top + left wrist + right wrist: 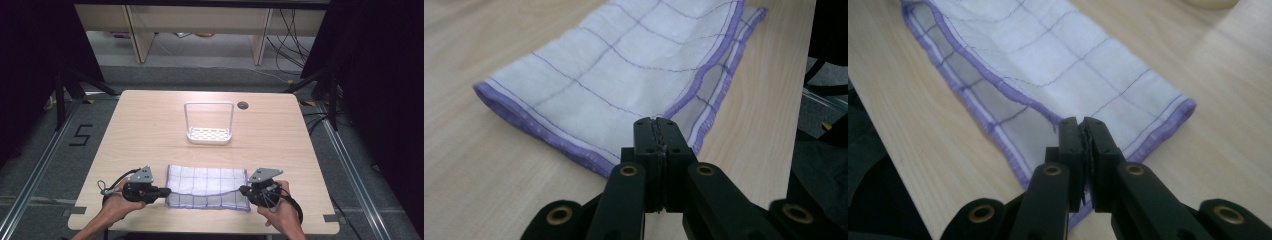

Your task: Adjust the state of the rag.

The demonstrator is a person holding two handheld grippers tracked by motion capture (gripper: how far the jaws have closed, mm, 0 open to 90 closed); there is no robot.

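On the table (150, 125) the left gripper (167, 190), jaws closed on the left end of the folded cloth (207, 186), faces the right gripper (243, 190), closed on the right end, so the cloth's long axis runs between them.
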